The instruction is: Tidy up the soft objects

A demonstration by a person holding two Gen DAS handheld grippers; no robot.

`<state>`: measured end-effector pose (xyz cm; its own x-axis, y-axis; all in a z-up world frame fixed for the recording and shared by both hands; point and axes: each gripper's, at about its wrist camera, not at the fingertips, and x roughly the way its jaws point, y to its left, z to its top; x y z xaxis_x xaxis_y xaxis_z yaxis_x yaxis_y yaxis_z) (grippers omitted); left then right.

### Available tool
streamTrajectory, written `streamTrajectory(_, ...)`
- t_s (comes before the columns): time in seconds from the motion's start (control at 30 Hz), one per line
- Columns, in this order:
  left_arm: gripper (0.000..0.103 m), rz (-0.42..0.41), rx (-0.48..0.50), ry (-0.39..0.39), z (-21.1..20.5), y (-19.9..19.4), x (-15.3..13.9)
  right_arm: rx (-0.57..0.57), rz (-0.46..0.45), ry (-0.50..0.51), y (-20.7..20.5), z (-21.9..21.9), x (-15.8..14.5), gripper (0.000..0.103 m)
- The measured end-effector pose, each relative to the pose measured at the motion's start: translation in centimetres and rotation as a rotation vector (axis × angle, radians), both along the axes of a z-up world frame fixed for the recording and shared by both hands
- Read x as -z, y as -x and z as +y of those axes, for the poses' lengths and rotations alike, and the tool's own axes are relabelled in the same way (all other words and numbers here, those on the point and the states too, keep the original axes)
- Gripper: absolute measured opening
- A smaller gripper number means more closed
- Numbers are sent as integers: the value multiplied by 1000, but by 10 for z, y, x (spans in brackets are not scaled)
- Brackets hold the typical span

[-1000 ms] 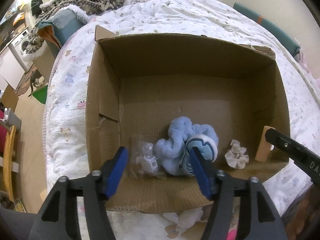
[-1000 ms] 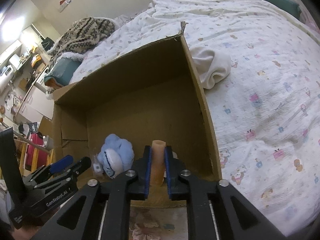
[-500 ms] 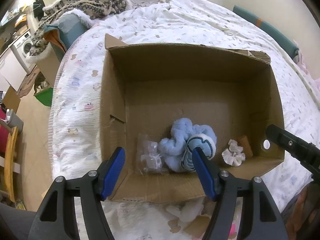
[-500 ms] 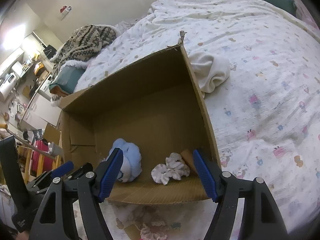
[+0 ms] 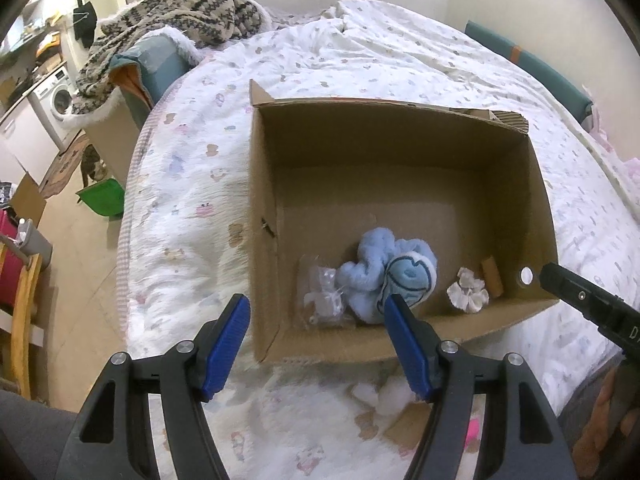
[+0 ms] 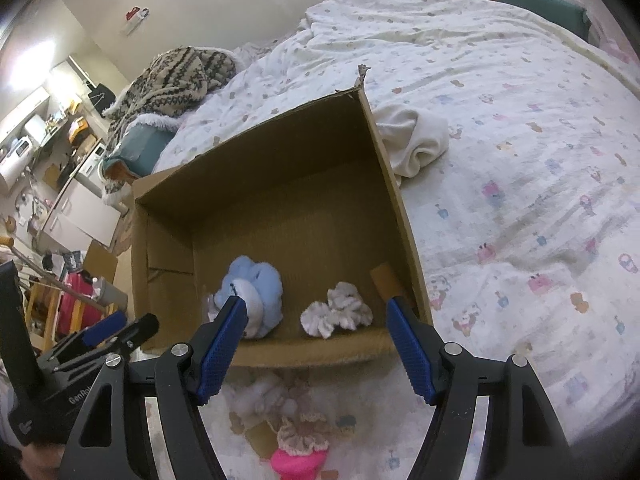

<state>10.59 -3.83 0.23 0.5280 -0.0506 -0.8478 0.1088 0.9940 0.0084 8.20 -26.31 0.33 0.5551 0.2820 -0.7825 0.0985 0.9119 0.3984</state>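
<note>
An open cardboard box (image 5: 264, 200) (image 6: 404, 216) sits on the bed. Inside lie a light blue plush (image 5: 388, 276) (image 6: 252, 288), a white scrunchie (image 5: 467, 293) (image 6: 336, 314), a tan sponge piece (image 5: 492, 276) (image 6: 386, 280) and a clear plastic bag (image 5: 322, 296). My left gripper (image 5: 318, 342) is open and empty above the box's near edge. My right gripper (image 6: 316, 340) is open and empty at the near right corner. More soft items lie on the bed before the box: a pink piece (image 6: 298, 460), a frilly scrunchie (image 6: 304, 434) and white fluff (image 5: 380, 394).
A cream cloth (image 6: 416, 144) lies bunched by the box's far right side. A patterned knit blanket (image 5: 172, 12) is piled at the bed's head. The bed's left edge drops to a floor with a green bin (image 5: 102, 198) and furniture.
My right gripper opened and let go of the tan sponge piece, which now lies in the box's right corner. Both grippers have pulled back and up from the box.
</note>
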Motion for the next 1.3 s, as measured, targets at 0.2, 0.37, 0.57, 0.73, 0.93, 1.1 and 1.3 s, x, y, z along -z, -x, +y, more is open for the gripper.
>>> streamTrajectory(0.2,67,-2,-18,8,15,14,-3,10,21,-10,16,0,3,76)
streamTrajectory(0.37,67,-2,-37,23,26,25,-4,22,27,-13,26,-1,3,76)
streamTrajectory(0.57,67,-3,-61,46,35,38,-4,28,40,-13,35,-1,5,76)
streamTrajectory(0.73,67,11,-76,64,38,47,2,32,63,-30,41,0,9,76)
streamTrajectory(0.93,67,20,-93,78,42,53,7,26,74,-23,45,5,12,76)
streamTrajectory(1.1,67,20,-114,82,46,52,10,31,90,-37,45,5,16,76)
streamTrajectory(1.3,67,36,-147,104,54,50,14,74,166,-137,40,-8,36,76)
